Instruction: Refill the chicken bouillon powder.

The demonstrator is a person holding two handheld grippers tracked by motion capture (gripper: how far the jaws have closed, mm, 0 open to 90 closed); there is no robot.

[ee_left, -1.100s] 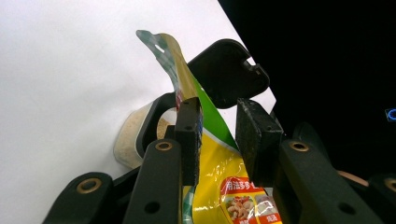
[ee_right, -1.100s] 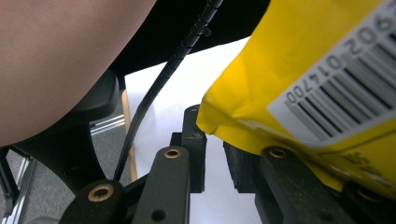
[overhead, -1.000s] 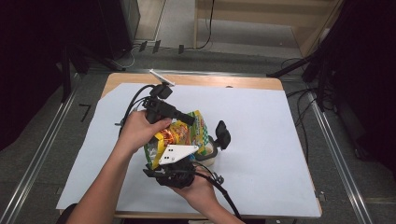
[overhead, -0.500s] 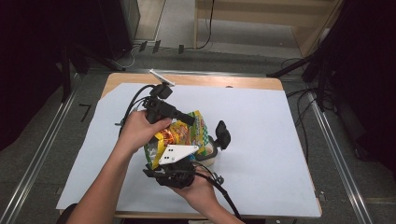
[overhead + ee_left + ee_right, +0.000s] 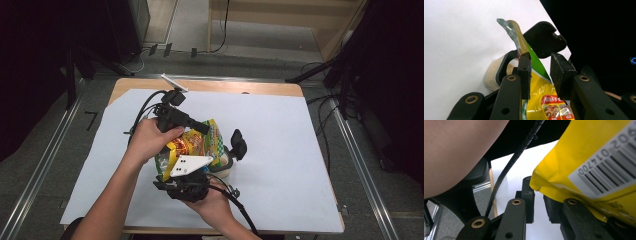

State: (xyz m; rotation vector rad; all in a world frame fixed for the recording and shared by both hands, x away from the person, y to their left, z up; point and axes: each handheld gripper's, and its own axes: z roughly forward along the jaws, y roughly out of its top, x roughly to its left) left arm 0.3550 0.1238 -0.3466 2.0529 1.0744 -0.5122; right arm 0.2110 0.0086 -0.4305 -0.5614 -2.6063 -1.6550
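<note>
The left gripper (image 5: 540, 72) is clamping the yellow snack bag (image 5: 541, 92) at its upper edge. The right gripper (image 5: 539, 205) is pinching the bag's lower corner. The bag is hanging over a container (image 5: 225, 162) on the white table cover (image 5: 300, 150).

**No visible shift in the last second**

Nothing is changing place across the high view. The left gripper (image 5: 200, 126) and the right gripper (image 5: 186, 172) are staying put at centre frame, their jaws keeping the same gap. The snack bag (image 5: 192, 145) is holding the same tilt over the container (image 5: 226, 165) on the table (image 5: 280, 150).
</note>
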